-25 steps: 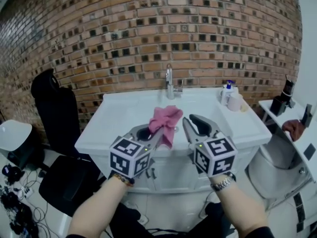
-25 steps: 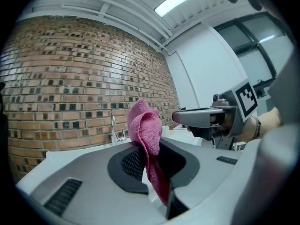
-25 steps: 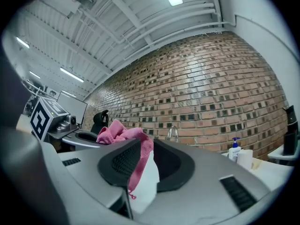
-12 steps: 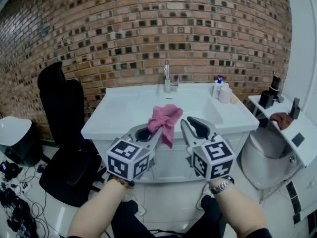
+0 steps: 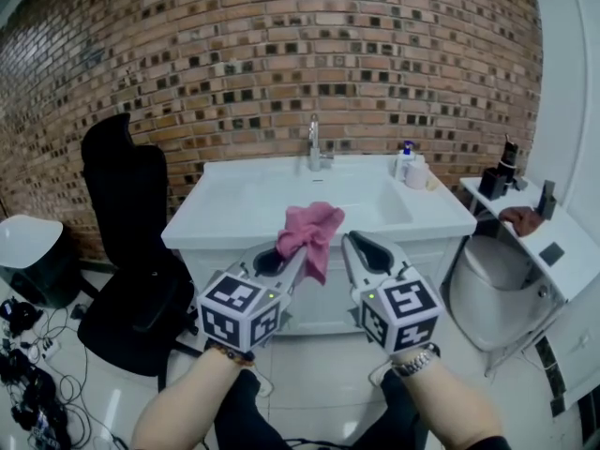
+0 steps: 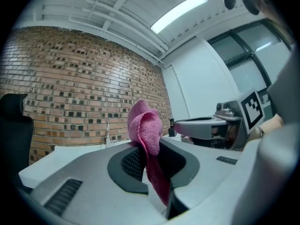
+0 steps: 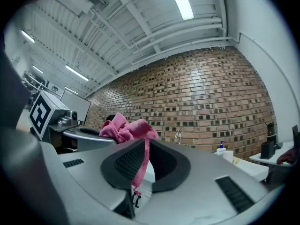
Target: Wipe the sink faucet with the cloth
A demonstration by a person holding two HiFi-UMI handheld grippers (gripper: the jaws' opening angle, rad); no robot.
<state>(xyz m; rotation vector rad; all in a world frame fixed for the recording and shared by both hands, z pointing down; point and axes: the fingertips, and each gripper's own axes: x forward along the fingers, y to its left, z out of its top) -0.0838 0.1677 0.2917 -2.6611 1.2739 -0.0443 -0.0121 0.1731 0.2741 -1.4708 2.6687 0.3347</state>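
In front of the sink (image 5: 234,209), a good way short of it, your left gripper (image 5: 298,251) is clamped on the pink cloth (image 5: 311,225). The cloth bunches up above the tips and hangs down. Just beside it, your right gripper (image 5: 350,244) is closed too, with a thin strip of the cloth pinched between its jaws. The faucet (image 5: 314,148) stands at the back of the sink, by the wall (image 5: 281,54), far from the cloth.

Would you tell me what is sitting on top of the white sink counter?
A faucet at the back, a pump bottle and a white object at the right rear; the pink cloth hides part of the front edge.
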